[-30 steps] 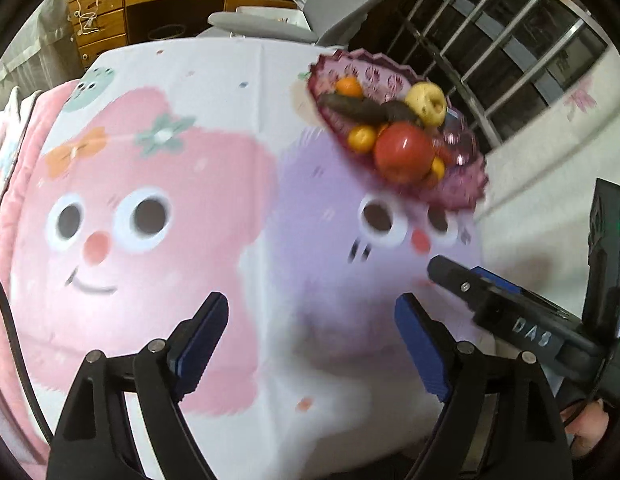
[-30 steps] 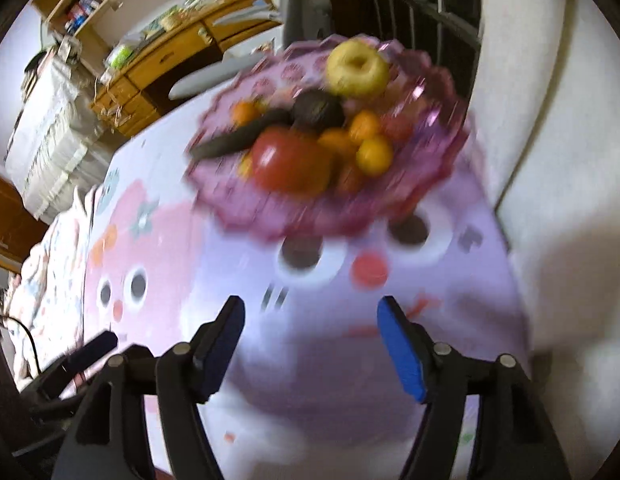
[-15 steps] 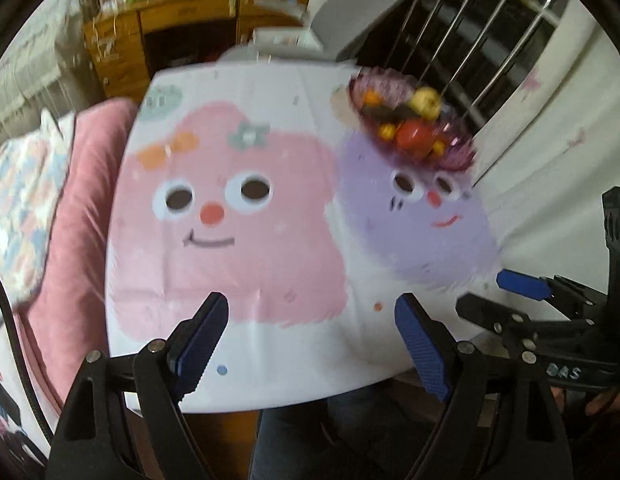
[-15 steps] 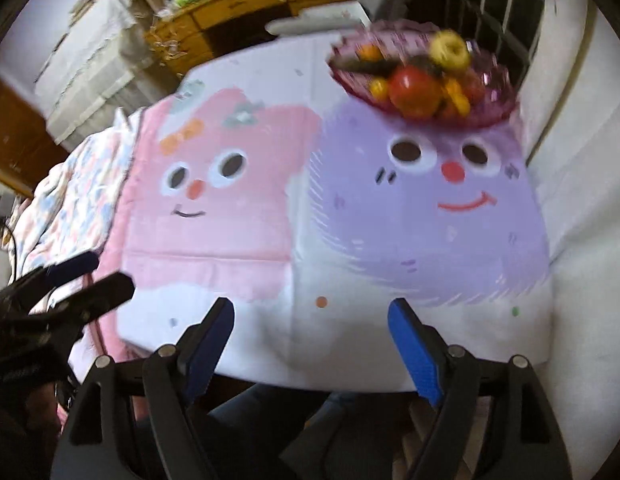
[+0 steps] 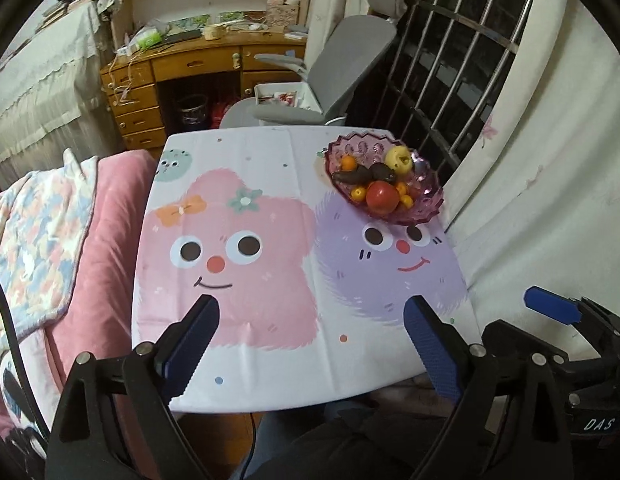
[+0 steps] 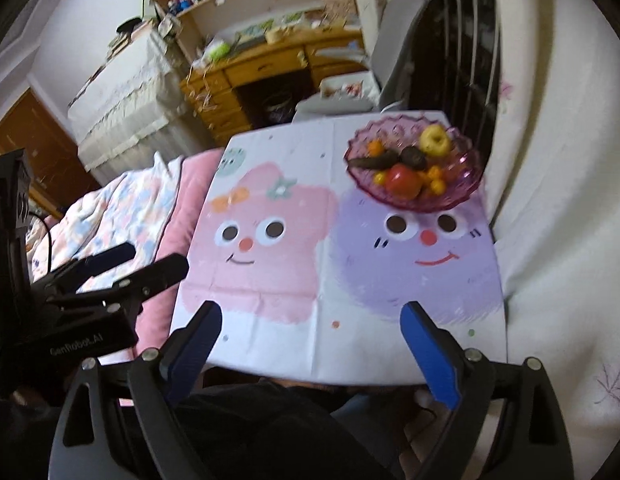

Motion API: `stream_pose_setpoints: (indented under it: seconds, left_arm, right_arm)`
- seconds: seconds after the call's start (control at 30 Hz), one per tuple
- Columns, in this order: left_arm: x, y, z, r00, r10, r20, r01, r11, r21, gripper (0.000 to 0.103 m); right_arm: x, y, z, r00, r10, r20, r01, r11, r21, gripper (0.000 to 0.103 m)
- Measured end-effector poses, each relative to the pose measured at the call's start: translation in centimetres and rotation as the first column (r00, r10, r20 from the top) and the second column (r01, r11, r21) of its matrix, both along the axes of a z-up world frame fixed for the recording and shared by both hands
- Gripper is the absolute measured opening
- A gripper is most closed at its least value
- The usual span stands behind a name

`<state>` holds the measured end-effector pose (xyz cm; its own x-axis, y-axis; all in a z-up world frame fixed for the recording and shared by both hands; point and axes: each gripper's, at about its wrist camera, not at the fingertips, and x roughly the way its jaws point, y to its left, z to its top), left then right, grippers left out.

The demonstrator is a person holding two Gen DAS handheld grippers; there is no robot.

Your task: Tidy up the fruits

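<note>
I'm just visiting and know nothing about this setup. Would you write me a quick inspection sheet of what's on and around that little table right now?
Surface: small table under a cloth printed with a pink and a purple cartoon face.
Job's things: purple glass bowl at the far right corner, holding a red tomato, a yellow apple, dark fruits and small orange ones.
Clutter: nothing seen on the cloth outside the bowl.
Tongs: left tongs and right tongs both open, empty, at the near edge.
Cables: black cable at the left.
Surroundings: pink bed, wooden desk, grey chair, barred window.
</note>
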<state>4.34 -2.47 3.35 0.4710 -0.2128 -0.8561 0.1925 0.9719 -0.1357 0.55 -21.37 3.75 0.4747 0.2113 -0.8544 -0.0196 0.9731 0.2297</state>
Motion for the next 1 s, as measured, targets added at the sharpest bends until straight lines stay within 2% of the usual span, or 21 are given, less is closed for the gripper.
stream_pose_setpoints:
  seconds: [0.13,0.2,0.3,0.47,1.0]
  left_arm:
    - [-0.8,-0.5,-0.6,0.999,0.048,0.007,-0.048,0.999,0.026,0.095]
    - [-1.3,-0.6,-0.9,0.997,0.068,0.018,-0.069,0.997,0.038,0.100]
    - [-2.0,-0.6,-0.9,0.995,0.092,0.040,-0.094,0.994,0.058,0.102]
    - [-2.6,-0.7,-0.8,0.992,0.110,0.059,-0.115,0.990,0.082,0.102]
    - [-3.8,-0.6,-0.7,0.988,0.140,0.073,-0.148,0.981,0.127,0.102]
  right_arm:
    - [-1.1,-0.1,-0.6,1.000,-0.023,0.018,0.024,0.999,-0.025,0.092]
    - [-1.5,-0.2,-0.8,0.999,-0.021,0.029,0.022,0.999,-0.034,0.096]
    - [-1.8,-0.2,-1.3,0.999,-0.023,0.027,0.025,0.998,-0.054,0.103]
    - [-2.2,-0.4,-1.2,0.998,-0.029,0.048,0.032,0.996,-0.081,0.103]
    - [-2.8,0.3,-1.5,0.999,0.020,0.034,-0.018,0.997,-0.070,0.103]
